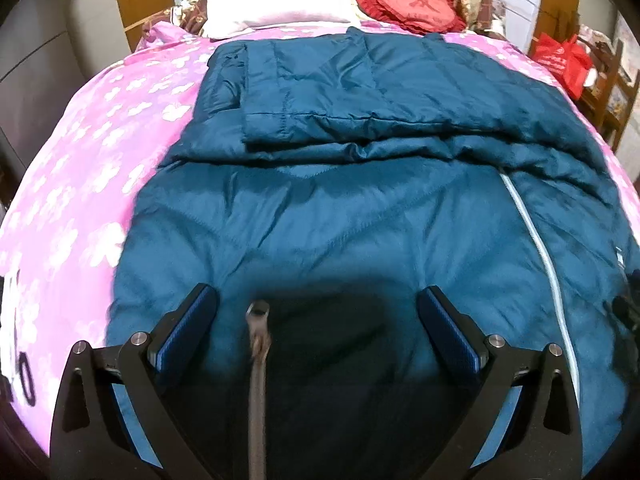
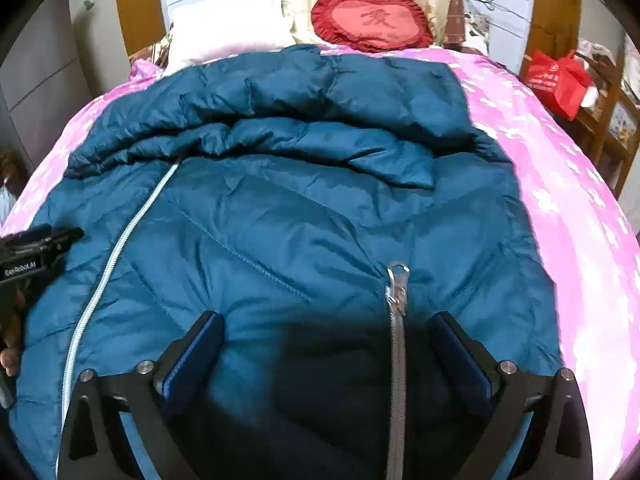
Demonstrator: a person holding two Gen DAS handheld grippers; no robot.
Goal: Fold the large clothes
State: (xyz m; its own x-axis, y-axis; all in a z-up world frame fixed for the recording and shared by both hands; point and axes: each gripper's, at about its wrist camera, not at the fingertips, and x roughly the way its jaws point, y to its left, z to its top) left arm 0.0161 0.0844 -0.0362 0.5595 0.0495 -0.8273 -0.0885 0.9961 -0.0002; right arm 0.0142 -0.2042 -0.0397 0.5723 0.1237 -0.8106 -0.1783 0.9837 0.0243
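A large teal padded jacket [image 1: 340, 220] lies spread on a pink flowered bed cover [image 1: 80, 168], with both sleeves folded across its upper part. Its pale front zip [image 1: 536, 240] runs down the right side of the left wrist view. My left gripper [image 1: 318, 300] hovers open over the lower jacket beside a grey pocket zip [image 1: 258, 312], with nothing between its fingers. In the right wrist view the same jacket [image 2: 300, 208] fills the frame. My right gripper [image 2: 326, 326] is open above it, a grey pocket zip [image 2: 396, 280] lying just beyond its jaws. The left gripper [image 2: 32, 256] shows at the left edge there.
A white pillow [image 1: 276, 0] and a red heart-shaped cushion [image 1: 408, 0] lie at the head of the bed. A red bag [image 1: 560, 60] sits on wooden furniture at the right. Grey drawers [image 1: 36, 52] stand at the left.
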